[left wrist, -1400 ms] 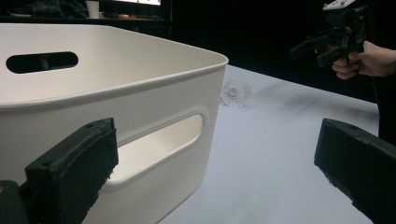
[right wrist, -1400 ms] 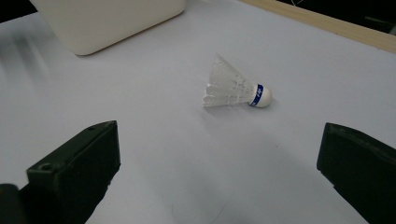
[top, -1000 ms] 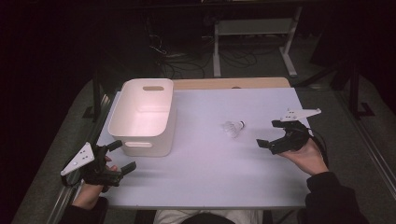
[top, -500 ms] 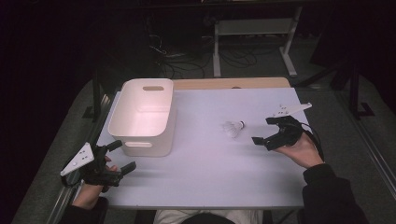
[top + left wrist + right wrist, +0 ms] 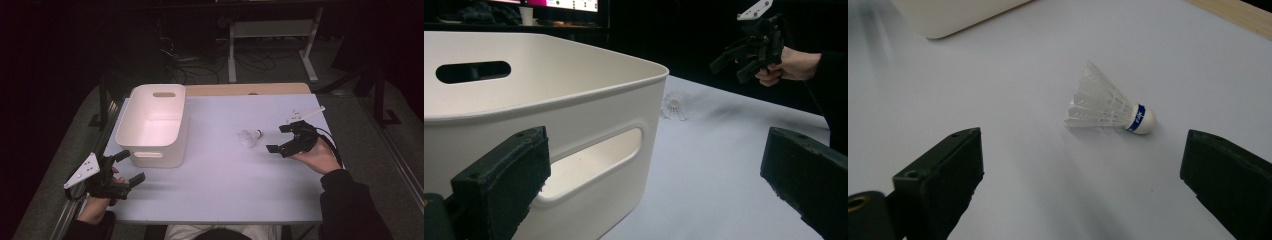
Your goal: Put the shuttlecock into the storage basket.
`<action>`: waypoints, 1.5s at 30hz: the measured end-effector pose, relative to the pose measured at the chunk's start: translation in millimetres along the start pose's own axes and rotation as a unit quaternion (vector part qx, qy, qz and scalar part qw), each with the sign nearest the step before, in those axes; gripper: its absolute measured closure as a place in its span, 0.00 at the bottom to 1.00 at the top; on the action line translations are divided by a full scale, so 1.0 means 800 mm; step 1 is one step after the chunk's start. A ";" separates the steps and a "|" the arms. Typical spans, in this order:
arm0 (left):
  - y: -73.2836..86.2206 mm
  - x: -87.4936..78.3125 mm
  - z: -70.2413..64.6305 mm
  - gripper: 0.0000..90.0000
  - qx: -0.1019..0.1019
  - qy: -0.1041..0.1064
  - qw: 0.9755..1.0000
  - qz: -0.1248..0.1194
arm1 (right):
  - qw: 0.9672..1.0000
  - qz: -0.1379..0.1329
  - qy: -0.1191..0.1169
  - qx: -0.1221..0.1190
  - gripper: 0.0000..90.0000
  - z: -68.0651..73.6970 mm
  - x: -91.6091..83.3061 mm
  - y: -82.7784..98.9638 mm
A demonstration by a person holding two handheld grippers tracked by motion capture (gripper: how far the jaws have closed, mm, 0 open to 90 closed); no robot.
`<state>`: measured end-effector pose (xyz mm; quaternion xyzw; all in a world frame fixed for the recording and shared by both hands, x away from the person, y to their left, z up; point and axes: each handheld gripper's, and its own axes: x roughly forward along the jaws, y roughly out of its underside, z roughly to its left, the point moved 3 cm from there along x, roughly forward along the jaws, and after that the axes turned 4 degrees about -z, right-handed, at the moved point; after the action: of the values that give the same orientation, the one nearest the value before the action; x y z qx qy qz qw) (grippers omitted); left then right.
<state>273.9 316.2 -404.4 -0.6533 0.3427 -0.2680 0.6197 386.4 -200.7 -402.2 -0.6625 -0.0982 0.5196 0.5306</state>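
A: Shuttlecock (image 5: 249, 137) lies on its side on the white surface (image 5: 225, 175), well apart from the bin (image 5: 155, 125) and free of both claws. Nothing is lifted yet, so I judge the work barely begun

B: Agreed. The right claw (image 5: 280, 139) hovers just beside it with its jaws spread wide and nothing between them. I read that as the approach to a grasp; closing on it, carrying it over and dropping it in the bin would all be left, if the bin is where it goes

A: And the left claw (image 5: 127, 166)?

B: Wide open too, holding nothing, low at the near corner of the bin. It looks idle to me

A: What does the right gripper view add?

B: Detail. The shuttlecock (image 5: 1110, 107) has white feathers, a blue band and a white cork tip, with the tip pointing to the right of that view and the skirt to the left. From the high view it is only a pale blob. The same view shows it ahead of the two jaws, not yet between them

A: The left gripper view gives the bin's wall (image 5: 589, 115) close up, with its handle slot, and the shuttlecock (image 5: 674, 106) small beyond the bin's corner. It also shows the right claw (image 5: 736, 62) raised above the surface, not resting on it

B: Only the high view shows the bin's inside, and it looks empty
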 end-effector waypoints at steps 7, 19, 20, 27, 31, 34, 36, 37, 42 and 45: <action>0.000 0.000 0.000 0.00 0.000 0.001 1.000 -0.001 | 1.000 0.004 -0.002 -0.008 0.05 0.001 0.009 -0.006; 0.000 -0.001 0.000 0.00 0.001 0.002 1.000 -0.002 | 0.999 0.030 -0.007 -0.016 0.19 -0.006 0.020 -0.003; 0.000 -0.001 0.000 0.00 0.001 0.002 1.000 -0.002 | 0.999 0.031 -0.009 -0.017 0.20 -0.006 0.021 -0.003; -0.001 -0.001 0.000 0.00 0.001 0.004 1.000 -0.002 | 0.999 0.043 -0.015 -0.019 0.23 -0.009 0.029 -0.002; -0.001 -0.001 0.000 0.00 0.001 0.003 1.000 -0.002 | 0.999 0.047 -0.017 -0.017 0.25 -0.011 0.034 -0.001; -0.001 -0.001 0.000 0.00 0.001 0.004 1.000 -0.002 | 0.998 0.057 -0.021 -0.014 0.27 -0.013 0.039 0.002; -0.001 -0.001 -0.001 0.00 0.001 0.004 1.000 -0.002 | 0.998 0.060 -0.023 -0.012 0.28 -0.014 0.042 0.003; -0.001 -0.001 -0.001 0.00 0.001 0.005 1.000 -0.002 | 0.998 0.060 -0.024 -0.012 0.29 -0.015 0.043 0.003; -0.001 -0.001 -0.001 0.00 0.001 0.006 1.000 -0.002 | 0.997 0.065 -0.032 -0.014 0.36 -0.016 0.046 0.003; -0.001 -0.001 -0.001 0.00 0.002 0.006 1.000 -0.002 | 0.997 0.071 -0.038 -0.019 0.41 -0.016 0.049 0.002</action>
<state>273.0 316.3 -403.9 -0.6514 0.3447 -0.2737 0.6180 412.7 -182.5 -427.7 -0.6576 -0.0807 0.5788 0.4755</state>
